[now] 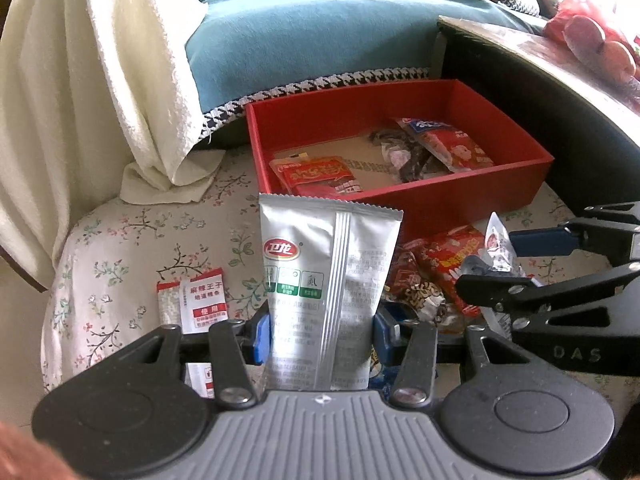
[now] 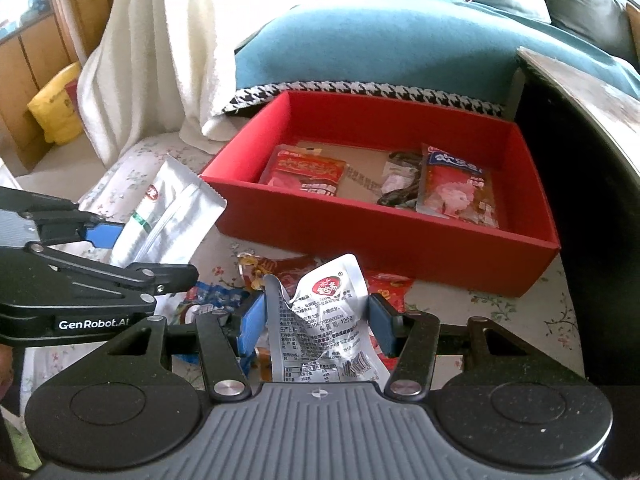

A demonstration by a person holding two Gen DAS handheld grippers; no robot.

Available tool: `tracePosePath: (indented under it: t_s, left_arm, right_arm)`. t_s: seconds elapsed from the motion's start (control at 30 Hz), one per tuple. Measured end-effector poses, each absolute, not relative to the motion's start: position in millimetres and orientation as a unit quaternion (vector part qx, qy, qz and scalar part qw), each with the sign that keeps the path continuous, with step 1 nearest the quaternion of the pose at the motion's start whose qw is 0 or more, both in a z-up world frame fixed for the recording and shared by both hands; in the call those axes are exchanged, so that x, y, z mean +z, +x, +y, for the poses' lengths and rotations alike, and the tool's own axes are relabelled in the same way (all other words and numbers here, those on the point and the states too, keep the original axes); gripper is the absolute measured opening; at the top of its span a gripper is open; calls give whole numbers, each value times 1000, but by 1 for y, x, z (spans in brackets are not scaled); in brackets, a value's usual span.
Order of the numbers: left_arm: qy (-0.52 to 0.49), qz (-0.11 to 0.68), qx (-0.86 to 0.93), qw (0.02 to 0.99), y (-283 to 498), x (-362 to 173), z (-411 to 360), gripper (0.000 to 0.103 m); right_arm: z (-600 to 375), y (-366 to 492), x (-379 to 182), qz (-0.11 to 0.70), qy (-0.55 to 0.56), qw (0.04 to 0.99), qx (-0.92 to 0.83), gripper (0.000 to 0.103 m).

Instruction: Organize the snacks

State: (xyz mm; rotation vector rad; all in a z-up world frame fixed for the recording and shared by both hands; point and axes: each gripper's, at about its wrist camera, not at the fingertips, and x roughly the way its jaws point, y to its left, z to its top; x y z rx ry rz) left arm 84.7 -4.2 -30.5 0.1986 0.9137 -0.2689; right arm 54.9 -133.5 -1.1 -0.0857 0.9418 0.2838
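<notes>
Left wrist view: left gripper [image 1: 322, 334] clamps tall silver packet [image 1: 326, 280] upright btwn blue pads; red oval logo w/ Chinese chars, green label squares, fine print illegible. Small white-red sachet [image 1: 202, 300] lies left on floral cloth [image 1: 120, 248]. Red box [image 1: 400, 152] behind holds few red packs.

Right wrist view: right gripper [image 2: 316, 326] pinches crumpled silver-white pack [image 2: 326, 320], round red logo, barcode, "12" readable. Snack pile [image 2: 384, 288] beneath, just before box. Other gripper's body at left reads "GenRobot.AI".
</notes>
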Motion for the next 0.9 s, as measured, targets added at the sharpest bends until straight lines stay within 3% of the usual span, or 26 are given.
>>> tracePosePath:
  t_s: [0.9]
  left_arm:
    - [107,392,-129,905,101,-15,-23,41]
  right_arm:
    - [-159,79,28,401,-15,910,104,63]
